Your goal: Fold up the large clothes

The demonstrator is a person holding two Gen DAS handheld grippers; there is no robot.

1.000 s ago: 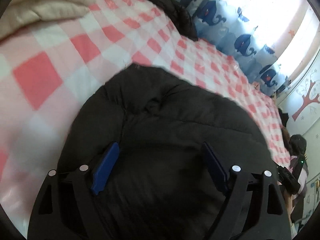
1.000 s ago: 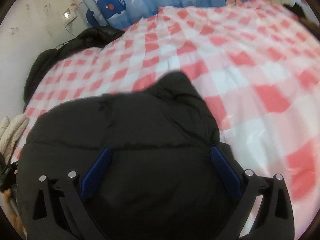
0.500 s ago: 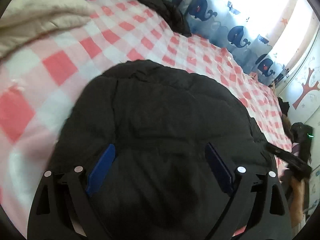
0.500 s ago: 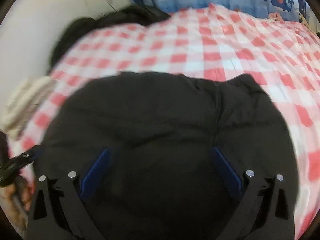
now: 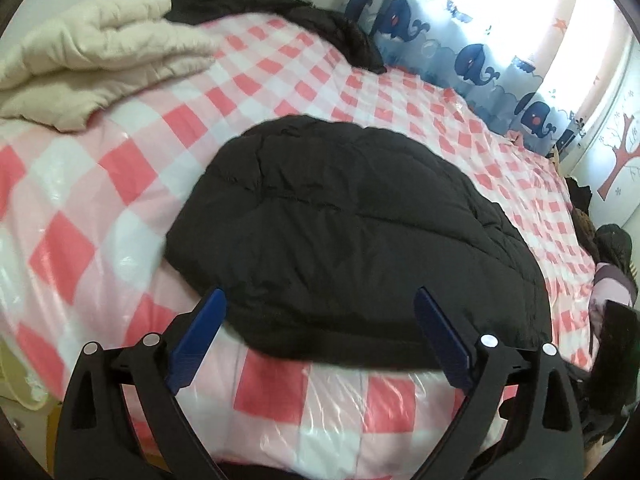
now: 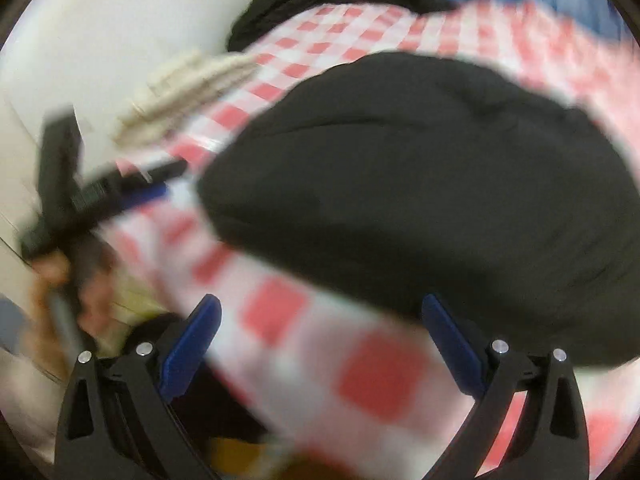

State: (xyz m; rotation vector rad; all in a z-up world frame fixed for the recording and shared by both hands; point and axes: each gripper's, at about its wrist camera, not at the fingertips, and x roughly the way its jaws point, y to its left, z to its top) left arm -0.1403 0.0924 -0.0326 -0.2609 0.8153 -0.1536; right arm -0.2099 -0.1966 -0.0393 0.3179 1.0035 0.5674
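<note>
Both grippers have drawn back from the black padded jacket, which a second ago filled the space between their fingers and now lies clear of them on the bed.

Nearest, the left gripper hangs over the bed's front edge, its jaws opening wide with nothing between them; only the jacket's near hem shows past the blue fingers. The right gripper also stands released and empty, though that view is smeared, so how far it sits from the hem is hard to judge.

Beyond them the jacket rests as a rounded folded bundle in the middle of the pink checked cover. Farther off lie a cream quilted garment and another dark coat by the whale curtain.

To finish well, I would check that the bundle's edges are square and press down any puffed corner before reaching for the next garment.
</note>
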